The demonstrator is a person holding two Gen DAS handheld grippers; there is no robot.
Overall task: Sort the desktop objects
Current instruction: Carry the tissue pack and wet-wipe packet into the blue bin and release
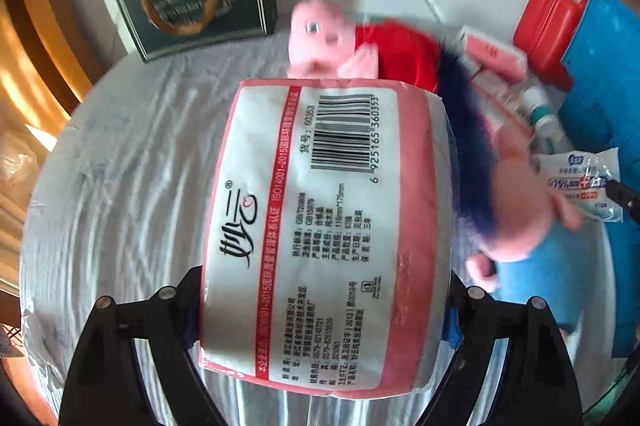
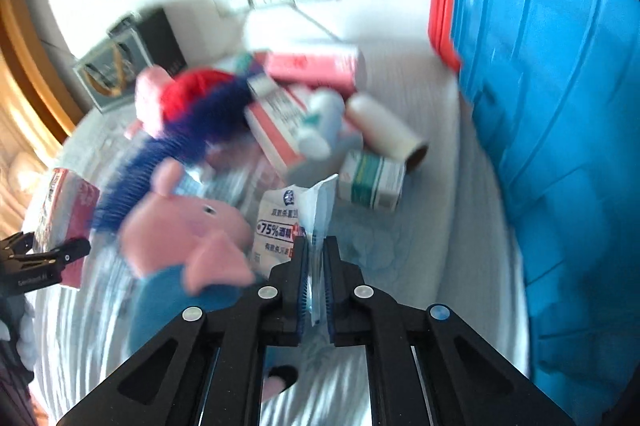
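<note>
While gripped at both sides by the left claw [image 1: 320,310], a pink tissue pack [image 1: 324,226] fills the center of the left wrist view above the white-covered desk [image 1: 132,185]. Lower center in the right wrist view, the right claw [image 2: 315,266] pinches an alcohol wipes packet [image 2: 280,226] beside a pink pig plush [image 2: 188,238], blue bin [image 2: 560,105] at right.

Both the left claw [image 1: 320,306] and the right claw [image 2: 316,286] are matte black plastic with triangular cut-outs, round silver screws at the joints and ribbed blue pads [image 2: 329,290] lining the fingers.
</note>
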